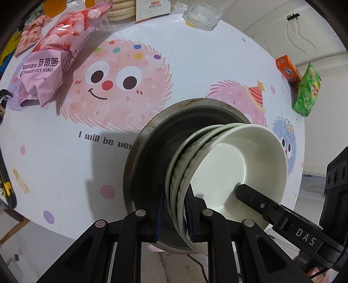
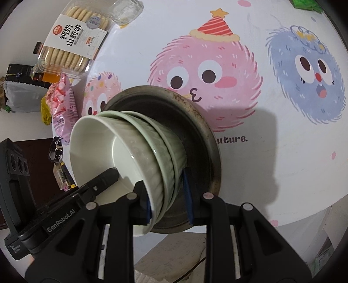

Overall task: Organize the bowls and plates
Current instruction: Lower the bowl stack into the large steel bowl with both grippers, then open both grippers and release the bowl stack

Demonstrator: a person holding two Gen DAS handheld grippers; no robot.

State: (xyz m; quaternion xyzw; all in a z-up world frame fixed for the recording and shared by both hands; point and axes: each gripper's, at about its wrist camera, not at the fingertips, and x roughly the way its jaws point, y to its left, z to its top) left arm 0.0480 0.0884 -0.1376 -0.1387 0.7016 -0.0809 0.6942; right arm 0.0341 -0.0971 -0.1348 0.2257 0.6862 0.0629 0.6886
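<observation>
A stack of pale green ribbed bowls (image 1: 217,165) stands in a dark metal plate (image 1: 150,156) near the table's front edge. My left gripper (image 1: 174,204) is shut on the near rims of the stacked bowls, one finger inside, one outside. In the right wrist view the same bowl stack (image 2: 139,159) sits on the metal plate (image 2: 202,135). My right gripper (image 2: 166,193) is shut on the opposite rims of the stack. Each gripper's finger shows inside the top bowl in the other's view.
The table (image 1: 195,65) has a cartoon-monster cloth. A pink strawberry ring snack bag (image 1: 56,56), a glass jar (image 1: 202,15), an orange Ovaltine box (image 1: 288,70) and a green crisps bag (image 1: 307,91) lie at the back. A biscuit pack (image 2: 74,43) lies far left.
</observation>
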